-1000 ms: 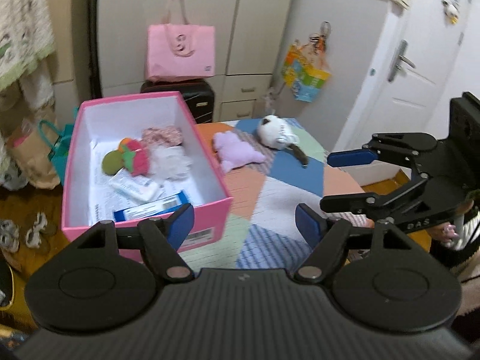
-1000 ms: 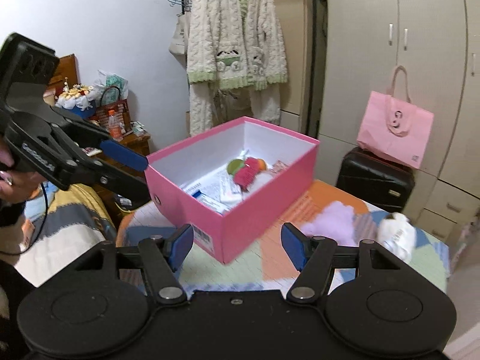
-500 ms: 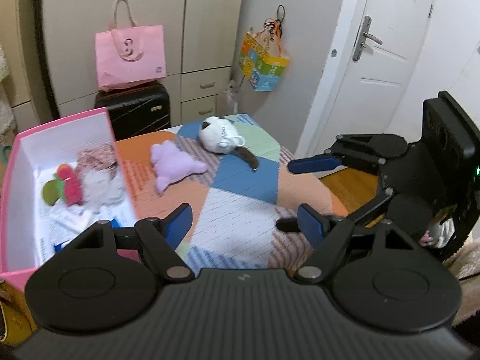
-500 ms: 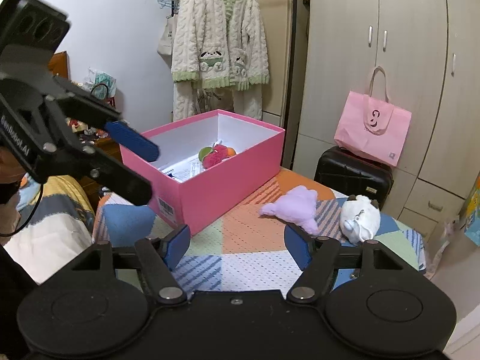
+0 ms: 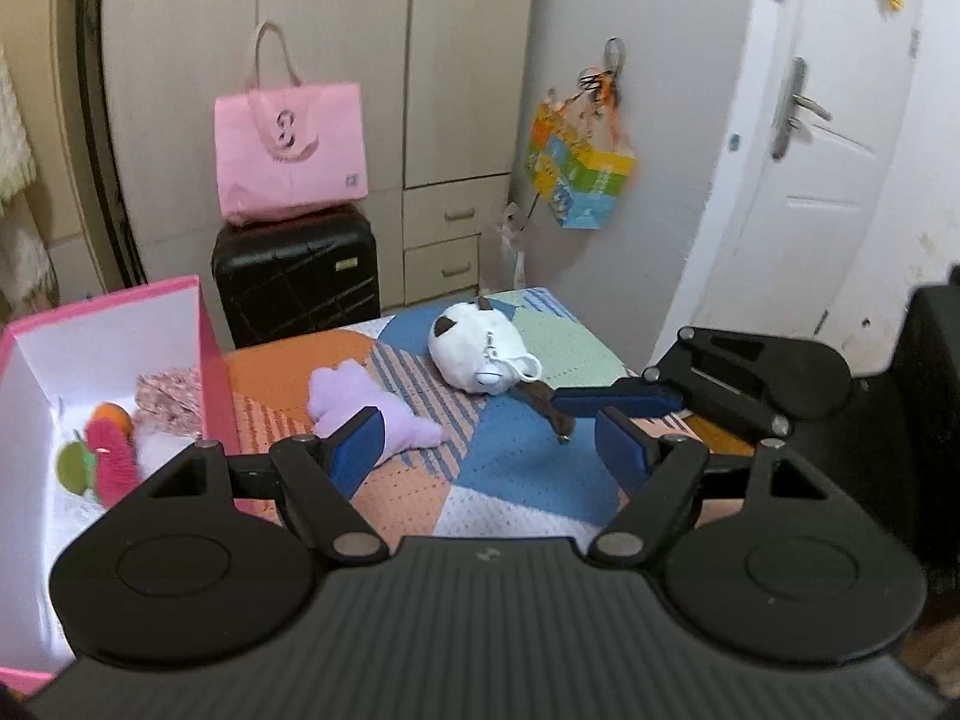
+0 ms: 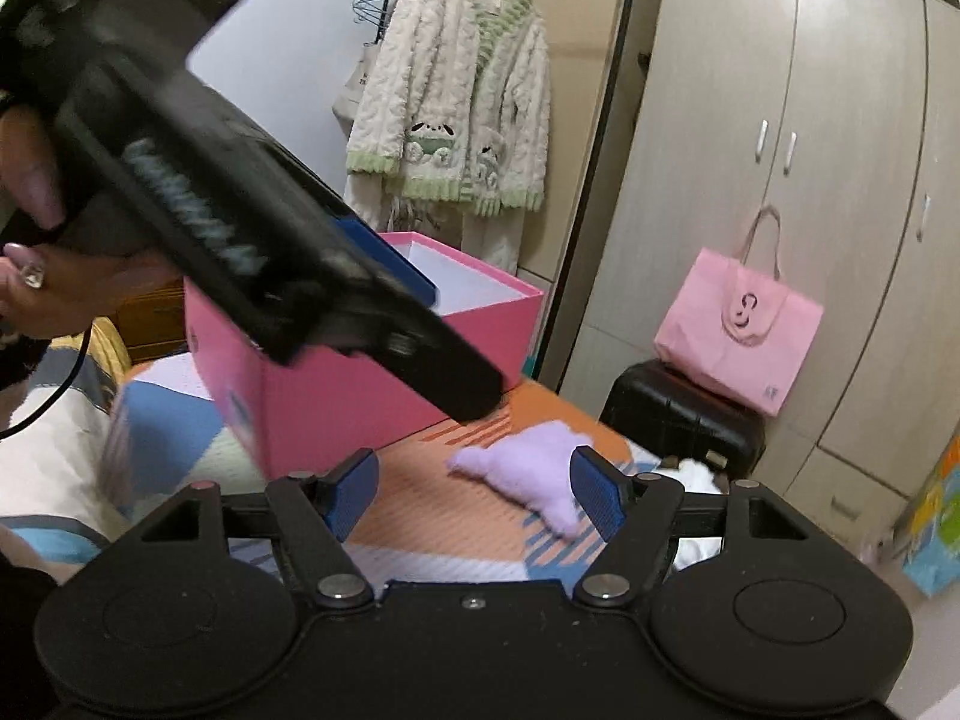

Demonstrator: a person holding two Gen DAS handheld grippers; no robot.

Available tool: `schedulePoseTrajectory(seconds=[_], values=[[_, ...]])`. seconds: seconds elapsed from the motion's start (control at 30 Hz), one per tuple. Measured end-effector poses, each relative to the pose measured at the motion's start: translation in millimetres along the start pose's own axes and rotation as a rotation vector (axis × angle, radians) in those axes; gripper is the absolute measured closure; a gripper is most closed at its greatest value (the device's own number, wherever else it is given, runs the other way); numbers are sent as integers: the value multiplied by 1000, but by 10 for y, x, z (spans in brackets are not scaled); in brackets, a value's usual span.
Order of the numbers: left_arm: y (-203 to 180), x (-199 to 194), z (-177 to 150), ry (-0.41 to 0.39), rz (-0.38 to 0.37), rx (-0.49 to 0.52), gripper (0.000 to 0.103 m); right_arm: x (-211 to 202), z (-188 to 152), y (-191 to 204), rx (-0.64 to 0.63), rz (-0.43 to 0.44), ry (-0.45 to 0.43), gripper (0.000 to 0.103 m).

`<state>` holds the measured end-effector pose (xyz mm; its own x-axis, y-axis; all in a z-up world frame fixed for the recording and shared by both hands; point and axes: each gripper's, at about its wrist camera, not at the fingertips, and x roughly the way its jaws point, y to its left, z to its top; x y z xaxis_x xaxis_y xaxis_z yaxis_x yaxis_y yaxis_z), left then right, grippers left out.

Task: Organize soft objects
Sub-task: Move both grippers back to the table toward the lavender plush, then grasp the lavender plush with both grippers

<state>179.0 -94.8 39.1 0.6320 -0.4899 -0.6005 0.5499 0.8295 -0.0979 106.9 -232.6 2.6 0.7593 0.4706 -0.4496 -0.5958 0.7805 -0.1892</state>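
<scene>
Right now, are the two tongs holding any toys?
Left tongs: open, holding nothing.
Right tongs: open, holding nothing; purple toy lies on the table beyond them.

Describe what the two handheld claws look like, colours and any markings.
Both the left claw and right claw are matte black plastic with round pivot discs, silver rivets and ribbed blue finger pads. The left one's body carries blurred white lettering, and a hand with pale pink nails grips it.

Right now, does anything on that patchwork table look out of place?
Yes: two soft toys lie loose on the table, outside the pink box that already holds others: a purple plush on its side and a white plush tipped over, strap trailing. Nothing looks spilled or damaged.
</scene>
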Motion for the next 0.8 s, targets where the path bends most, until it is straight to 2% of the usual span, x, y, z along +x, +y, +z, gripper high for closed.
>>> schedulePoseTrajectory(seconds=[0.1,0.2,0.3,0.43,0.53,0.63,0.77,0.8], values=[[62,265,49,15,30,-25,28,173,-36,-127,1,28,-28,28],[169,497,50,31,50,-78,29,407,-100,-256,4,22,-29,28],[249,715,24,53,94,-130,30,649,-151,-375,31,41,3,28],[309,1018,-6,99,128,-142,30,901,-201,-485,44,76,37,28],[426,1226,-11,142,188,-175,31,1049,-223,-524,34,85,52,28],[509,1330,-28,143,193,-215,32,1203,-258,-541,23,63,72,28],[538,1420,-89,139,259,-220,35,1386,-294,-591,81,91,118,28],[571,1449,-105,152,256,-232,35,1432,-299,-601,91,97,129,28]])
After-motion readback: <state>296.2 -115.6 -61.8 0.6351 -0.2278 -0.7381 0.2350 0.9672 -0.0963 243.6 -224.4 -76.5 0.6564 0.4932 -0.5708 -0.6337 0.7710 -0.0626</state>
